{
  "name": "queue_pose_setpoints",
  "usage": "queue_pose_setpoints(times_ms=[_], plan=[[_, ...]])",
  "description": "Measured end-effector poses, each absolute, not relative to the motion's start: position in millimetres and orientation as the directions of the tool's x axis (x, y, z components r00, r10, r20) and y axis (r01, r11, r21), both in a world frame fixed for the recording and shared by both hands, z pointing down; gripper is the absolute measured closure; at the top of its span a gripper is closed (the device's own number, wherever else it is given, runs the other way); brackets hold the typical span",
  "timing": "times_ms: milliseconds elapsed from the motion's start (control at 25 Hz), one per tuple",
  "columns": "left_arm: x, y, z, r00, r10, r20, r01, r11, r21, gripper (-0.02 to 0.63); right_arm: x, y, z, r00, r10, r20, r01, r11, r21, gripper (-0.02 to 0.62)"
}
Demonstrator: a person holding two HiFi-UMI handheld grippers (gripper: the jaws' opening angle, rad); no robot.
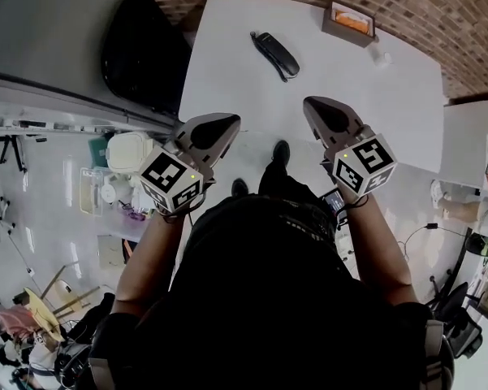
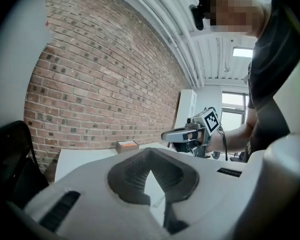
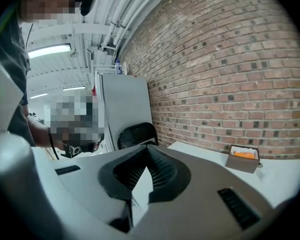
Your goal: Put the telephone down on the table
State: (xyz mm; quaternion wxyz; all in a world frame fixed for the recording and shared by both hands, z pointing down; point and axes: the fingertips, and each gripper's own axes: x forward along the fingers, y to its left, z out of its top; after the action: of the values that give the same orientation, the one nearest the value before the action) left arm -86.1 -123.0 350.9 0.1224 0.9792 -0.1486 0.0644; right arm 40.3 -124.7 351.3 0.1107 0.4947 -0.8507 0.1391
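The telephone lies flat on the table. Your left gripper and right gripper are clenched empty; hold them clear of it

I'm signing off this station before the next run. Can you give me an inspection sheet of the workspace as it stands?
Surface: white table, mostly bare.
Job's things: black telephone lies flat on the table, ungripped.
Clutter: small box with orange contents by the wall; a tiny white item beside it, too small to identify.
Grippers: left gripper and right gripper are both shut and empty, at the table's near edge.
Cables: thin cable on the floor at right.
Surroundings: brick wall; black chair left of the table.
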Motion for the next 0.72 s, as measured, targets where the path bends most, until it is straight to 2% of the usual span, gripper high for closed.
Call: queue_pose_setpoints(times_ms=[240,520,720], plan=[[-106,-74,348,0.962,-0.222,0.159,-0.254,-0.943,0.217,0.598,25,-61,349,-0.433,-0.841,0.324,-0.901,0.412,-0.135,0.578],[-87,-19,338,0.973,-0.179,0.144,-0.207,-0.956,0.209,0.598,42,1,338,-0.403,-0.864,0.302,-0.915,0.379,-0.137,0.578],[-73,18,341,0.967,-0.208,0.144,-0.236,-0.946,0.220,0.598,56,42,334,-0.421,-0.860,0.288,-0.907,0.400,-0.130,0.580]])
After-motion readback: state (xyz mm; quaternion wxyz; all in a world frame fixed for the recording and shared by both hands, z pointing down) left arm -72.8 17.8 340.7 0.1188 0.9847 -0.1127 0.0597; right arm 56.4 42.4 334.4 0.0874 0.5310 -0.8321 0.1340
